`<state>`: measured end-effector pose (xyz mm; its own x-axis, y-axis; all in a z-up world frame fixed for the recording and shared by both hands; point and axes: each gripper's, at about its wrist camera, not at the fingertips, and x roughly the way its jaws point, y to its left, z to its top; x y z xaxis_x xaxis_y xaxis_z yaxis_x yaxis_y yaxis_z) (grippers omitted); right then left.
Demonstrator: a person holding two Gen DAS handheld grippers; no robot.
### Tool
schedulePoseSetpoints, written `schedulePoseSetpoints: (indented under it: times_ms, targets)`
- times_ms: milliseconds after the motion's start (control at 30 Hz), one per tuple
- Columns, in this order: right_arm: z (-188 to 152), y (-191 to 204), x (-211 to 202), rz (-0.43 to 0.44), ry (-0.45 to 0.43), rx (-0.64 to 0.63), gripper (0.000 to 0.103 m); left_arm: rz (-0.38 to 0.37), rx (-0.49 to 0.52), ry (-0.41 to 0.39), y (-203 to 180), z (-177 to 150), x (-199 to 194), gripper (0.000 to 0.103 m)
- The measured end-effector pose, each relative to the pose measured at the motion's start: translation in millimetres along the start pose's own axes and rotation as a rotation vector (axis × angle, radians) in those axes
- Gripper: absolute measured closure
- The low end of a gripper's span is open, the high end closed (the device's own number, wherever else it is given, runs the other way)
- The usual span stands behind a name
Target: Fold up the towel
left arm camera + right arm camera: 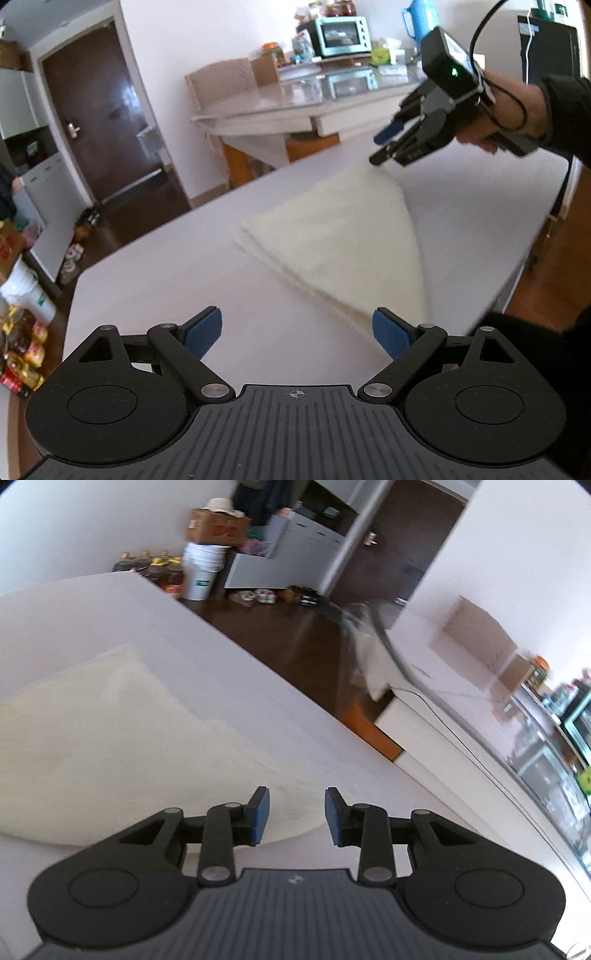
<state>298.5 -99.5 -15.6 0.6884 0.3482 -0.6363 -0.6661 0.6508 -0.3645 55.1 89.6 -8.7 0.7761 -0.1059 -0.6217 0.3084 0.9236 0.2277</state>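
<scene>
A cream towel point(343, 243) lies folded in layers on the white table point(155, 280). My left gripper point(297, 332) is open and empty, low over the table at the towel's near corner. My right gripper point(382, 146) shows in the left wrist view, held by a hand just above the towel's far corner, jaws apart. In the right wrist view the right gripper point(296, 814) is open over the towel's point(110, 731) edge, holding nothing.
The table's far edge point(280, 679) drops to a dark wood floor. A second table point(295, 107) with a mint toaster oven point(341, 35) and clutter stands behind. Buckets and bottles point(199, 568) sit on the floor. A brown door point(99, 122) is at the left.
</scene>
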Motion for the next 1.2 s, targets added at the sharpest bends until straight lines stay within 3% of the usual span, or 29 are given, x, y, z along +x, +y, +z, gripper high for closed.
schedulePoseSetpoints:
  times_ms: [133, 400, 567, 700, 867, 1000, 1100, 1200]
  targets:
    - [-3, -9, 17, -0.007, 0.027, 0.03, 0.068, -0.026, 0.052, 0.043, -13, 4, 20, 0.011]
    - [-4, -28, 36, -0.048, 0.021, 0.059, 0.063, -0.037, 0.039, 0.071, -13, -1, 20, 0.011]
    - [-29, -19, -3, -0.056, -0.02, 0.076, 0.059, -0.03, 0.028, 0.075, -9, -1, 15, 0.01]
    - [-35, 6, -45, 0.039, -0.085, 0.096, 0.053, -0.01, -0.007, 0.06, 2, -2, 8, 0.01]
    - [-48, 57, -110, 0.255, -0.184, 0.116, 0.049, 0.077, 0.007, 0.056, 16, -8, -6, 0.01]
    - [-58, 114, -149, 0.403, -0.244, 0.029, 0.046, 0.116, -0.005, 0.039, 26, -11, -17, 0.01]
    - [-64, 152, -164, 0.454, -0.253, -0.053, 0.046, 0.126, -0.016, 0.028, 29, -13, -24, 0.01]
    - [-66, 187, -165, 0.45, -0.258, -0.169, 0.046, 0.126, -0.019, 0.016, 28, -17, -30, 0.01]
